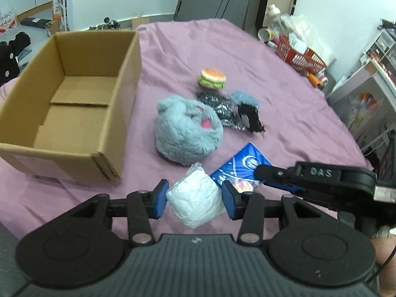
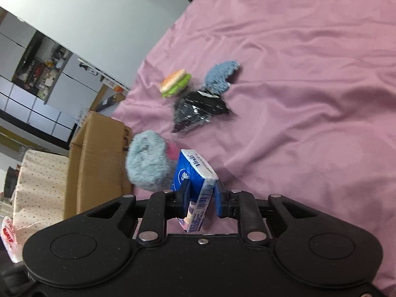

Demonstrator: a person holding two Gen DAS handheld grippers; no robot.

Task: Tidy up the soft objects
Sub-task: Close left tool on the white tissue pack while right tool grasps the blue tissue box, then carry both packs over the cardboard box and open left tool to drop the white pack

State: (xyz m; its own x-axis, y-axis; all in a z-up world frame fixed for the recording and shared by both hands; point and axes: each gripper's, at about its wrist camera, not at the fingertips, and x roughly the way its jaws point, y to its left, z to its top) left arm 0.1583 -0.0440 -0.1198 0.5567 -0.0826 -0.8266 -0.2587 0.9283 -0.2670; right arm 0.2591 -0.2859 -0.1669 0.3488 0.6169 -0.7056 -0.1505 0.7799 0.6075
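My left gripper [image 1: 195,200] is shut on a white crinkled soft packet [image 1: 195,205], low over the pink cloth near its front edge. Just to its right, my right gripper [image 2: 201,199] is shut on a blue tissue pack [image 2: 191,173], turned on its side; the left wrist view shows that pack [image 1: 243,164] and gripper [image 1: 264,177] too. A grey plush [image 1: 188,128] lies just beyond both. Further back are a burger toy [image 1: 212,78], a shiny black pouch [image 1: 222,107] and a blue fuzzy piece [image 1: 245,97]. An open cardboard box [image 1: 127,79] stands empty at the left.
The pink cloth [image 1: 198,44] covers the whole surface. A red basket [image 1: 299,57] with bottles and cans stands past its right edge, with shelving [image 1: 376,74] behind it. Bags and clutter lie on the floor beyond the box.
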